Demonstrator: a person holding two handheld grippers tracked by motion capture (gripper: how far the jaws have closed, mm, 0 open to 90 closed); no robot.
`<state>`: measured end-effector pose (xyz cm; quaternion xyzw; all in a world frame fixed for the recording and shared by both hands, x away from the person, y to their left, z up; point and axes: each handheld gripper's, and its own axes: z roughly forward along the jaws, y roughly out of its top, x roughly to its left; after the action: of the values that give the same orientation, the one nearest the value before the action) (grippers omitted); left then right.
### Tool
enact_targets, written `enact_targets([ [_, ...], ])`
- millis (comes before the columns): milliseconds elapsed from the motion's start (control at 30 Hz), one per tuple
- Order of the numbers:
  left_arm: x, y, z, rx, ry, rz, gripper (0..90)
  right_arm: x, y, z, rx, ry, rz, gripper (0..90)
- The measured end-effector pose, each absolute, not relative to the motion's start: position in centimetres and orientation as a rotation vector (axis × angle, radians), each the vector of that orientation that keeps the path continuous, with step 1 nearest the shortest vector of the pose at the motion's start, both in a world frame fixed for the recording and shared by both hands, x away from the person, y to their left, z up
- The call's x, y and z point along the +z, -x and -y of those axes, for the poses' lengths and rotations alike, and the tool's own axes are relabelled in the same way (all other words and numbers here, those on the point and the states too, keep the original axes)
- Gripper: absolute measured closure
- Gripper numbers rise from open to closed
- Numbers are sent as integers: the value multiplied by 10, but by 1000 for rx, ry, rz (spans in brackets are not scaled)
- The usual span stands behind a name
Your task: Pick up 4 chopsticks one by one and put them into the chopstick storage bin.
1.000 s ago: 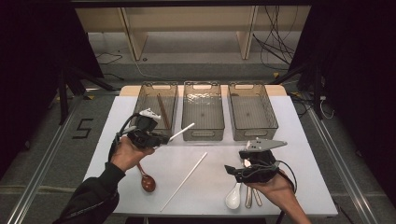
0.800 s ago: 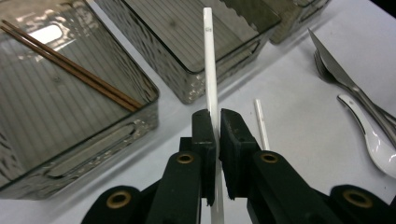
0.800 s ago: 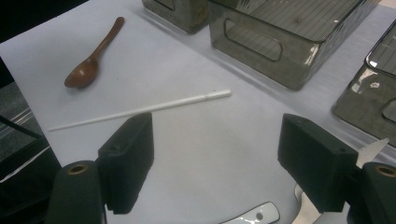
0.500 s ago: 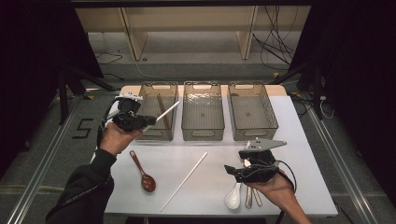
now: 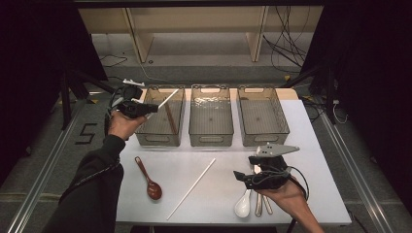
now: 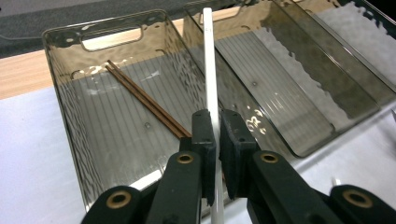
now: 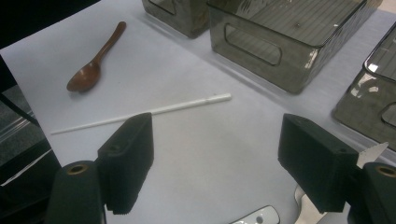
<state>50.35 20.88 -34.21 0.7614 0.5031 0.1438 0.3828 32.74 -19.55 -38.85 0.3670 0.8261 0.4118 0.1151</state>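
Overhead, the left tool (image 6: 215,135) pinches a white chopstick (image 6: 209,70) above the left bin (image 5: 160,116); the right tool (image 7: 217,163) gapes wide, empty.

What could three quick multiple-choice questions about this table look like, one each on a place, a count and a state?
1. Where do the brown chopsticks lie?
A. left bin
B. middle bin
C. on the table

2. How many clear bins stand in the row?
A. two
B. three
C. four

3. How is the left gripper?
A. wide open
B. shut on a white chopstick
C. shut on a spoon

Answers:
1 A, they rest in the left bin.
2 B, three stand side by side.
3 B, its jaws pinch the white chopstick.
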Motion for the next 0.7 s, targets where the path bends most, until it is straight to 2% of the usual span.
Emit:
enact_targets([
  [700,-362,-545,-210,381,-1905,-1379,842,-388,-328,195,1209,-1070,-2425,275],
])
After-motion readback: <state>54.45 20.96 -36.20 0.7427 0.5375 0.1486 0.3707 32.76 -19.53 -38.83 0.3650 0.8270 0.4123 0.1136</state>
